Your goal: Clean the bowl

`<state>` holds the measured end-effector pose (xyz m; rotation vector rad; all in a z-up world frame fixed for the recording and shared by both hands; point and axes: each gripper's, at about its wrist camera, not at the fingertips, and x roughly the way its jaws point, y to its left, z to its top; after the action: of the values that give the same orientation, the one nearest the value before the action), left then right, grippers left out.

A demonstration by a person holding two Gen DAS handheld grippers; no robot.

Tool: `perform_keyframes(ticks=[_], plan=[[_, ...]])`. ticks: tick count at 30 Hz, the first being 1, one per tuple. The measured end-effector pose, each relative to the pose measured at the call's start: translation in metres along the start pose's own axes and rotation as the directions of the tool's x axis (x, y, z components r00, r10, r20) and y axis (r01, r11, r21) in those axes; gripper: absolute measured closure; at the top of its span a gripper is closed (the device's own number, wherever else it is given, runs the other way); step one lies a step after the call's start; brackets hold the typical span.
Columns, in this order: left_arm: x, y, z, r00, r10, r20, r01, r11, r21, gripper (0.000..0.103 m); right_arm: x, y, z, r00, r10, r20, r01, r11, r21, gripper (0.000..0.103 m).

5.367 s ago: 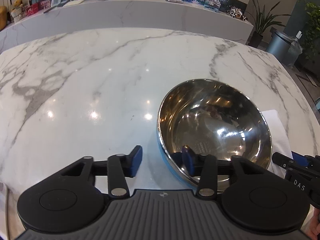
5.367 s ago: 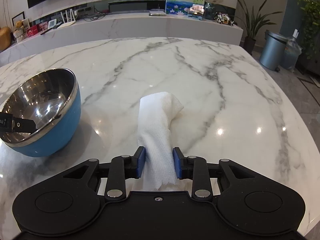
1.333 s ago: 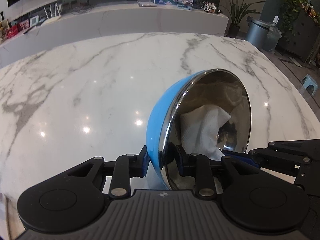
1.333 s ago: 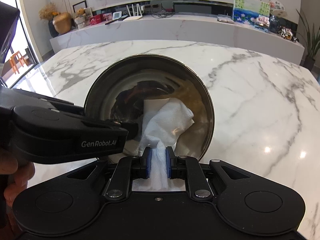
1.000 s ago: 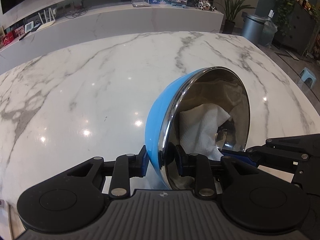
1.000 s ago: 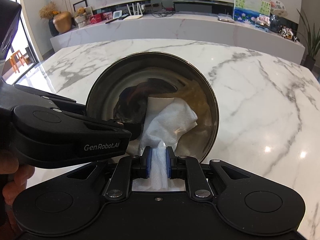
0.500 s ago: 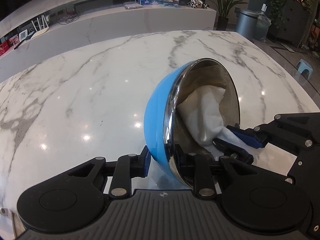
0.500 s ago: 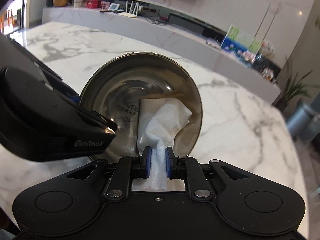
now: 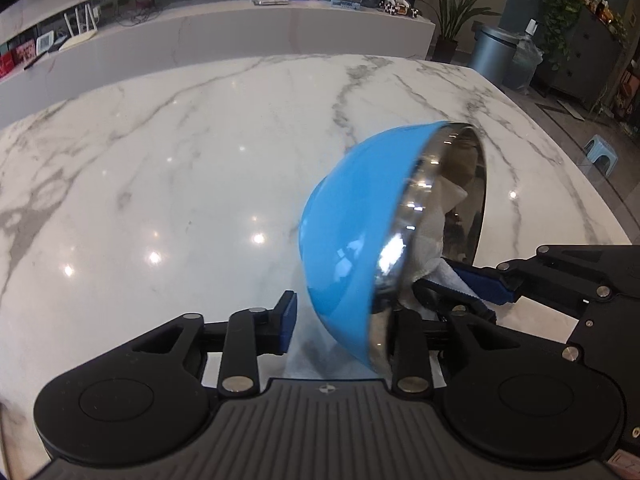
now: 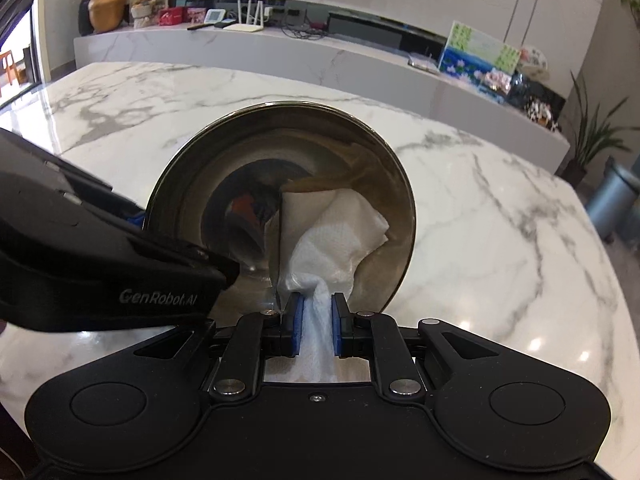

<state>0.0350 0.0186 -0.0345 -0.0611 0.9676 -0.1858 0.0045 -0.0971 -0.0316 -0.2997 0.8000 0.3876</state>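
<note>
In the middle of the frame, the tipped bowl point(image 9: 352, 224) looks light, hard and slippery; its rim is best to hold. The left gripper point(image 9: 340, 320) fingers are opening around that rim. The right gripper point(image 10: 316, 324) fingers pinch the soft paper towel point(image 10: 340, 236).

Ahead of my jaws spreads a glossy white marble tabletop with grey veins point(image 9: 200, 152), dotted with reflections of ceiling lights. Beyond its far edge runs a long low white marble console point(image 10: 280, 52) against a pale marble wall. On it I see a white router with antennas point(image 10: 244, 20), a round golden vase point(image 10: 106, 10) far to my left, and a blue painted picture of water lilies point(image 10: 476, 58) to my right. Further right stand a leafy green potted plant point(image 9: 452, 12) and a grey cylindrical bin point(image 9: 494, 54) on the grey floor.
</note>
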Motion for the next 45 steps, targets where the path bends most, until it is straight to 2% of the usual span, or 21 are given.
perform_keyframes(ticks=[5,9,12,14,18,27,32,34,38,45], plan=[[0.004,0.008,0.001,0.999,-0.04,-0.029,0.038,0.997,-0.072,0.072,0.0,-0.006,-0.003,0.998,0.055,-0.01,-0.055,0.996,0.072,0.09],[0.01,0.015,0.001,0.997,-0.07,-0.045,0.064,0.99,-0.127,0.072,0.002,-0.017,-0.004,0.988,0.155,-0.015,-0.15,0.972,0.181,0.09],[0.012,0.017,0.002,0.996,-0.074,-0.045,0.068,0.989,-0.134,0.073,0.003,-0.02,-0.004,0.984,0.178,-0.017,-0.17,0.963,0.207,0.09],[0.012,0.016,0.002,0.996,-0.077,-0.04,0.071,0.989,-0.129,0.078,0.002,-0.02,-0.003,0.984,0.18,-0.016,-0.172,0.963,0.209,0.09],[0.009,0.01,0.002,0.997,-0.061,-0.037,0.058,0.995,-0.081,0.083,0.002,-0.017,-0.002,0.984,0.177,-0.017,-0.171,0.967,0.189,0.091],[0.007,0.004,0.001,0.999,-0.035,-0.035,0.034,0.999,-0.024,0.083,-0.001,0.008,-0.003,0.999,0.05,-0.005,-0.05,0.998,-0.033,0.091],[0.003,0.001,0.002,0.999,-0.023,-0.027,0.023,1.0,-0.001,0.083,-0.002,0.021,-0.007,0.996,-0.086,0.029,0.09,0.98,-0.18,0.091],[0.002,0.001,0.002,1.0,-0.019,-0.024,0.019,1.0,0.002,0.083,-0.001,0.023,-0.008,0.994,-0.101,0.034,0.106,0.974,-0.202,0.091],[0.002,0.004,0.002,1.0,-0.023,-0.019,0.023,1.0,-0.015,0.083,0.0,0.014,-0.007,0.998,-0.067,0.015,0.069,0.988,-0.136,0.091],[0.004,0.003,0.001,1.0,-0.011,-0.014,0.011,1.0,-0.028,0.078,0.0,-0.01,0.002,0.997,0.074,-0.017,-0.073,0.996,0.058,0.09]])
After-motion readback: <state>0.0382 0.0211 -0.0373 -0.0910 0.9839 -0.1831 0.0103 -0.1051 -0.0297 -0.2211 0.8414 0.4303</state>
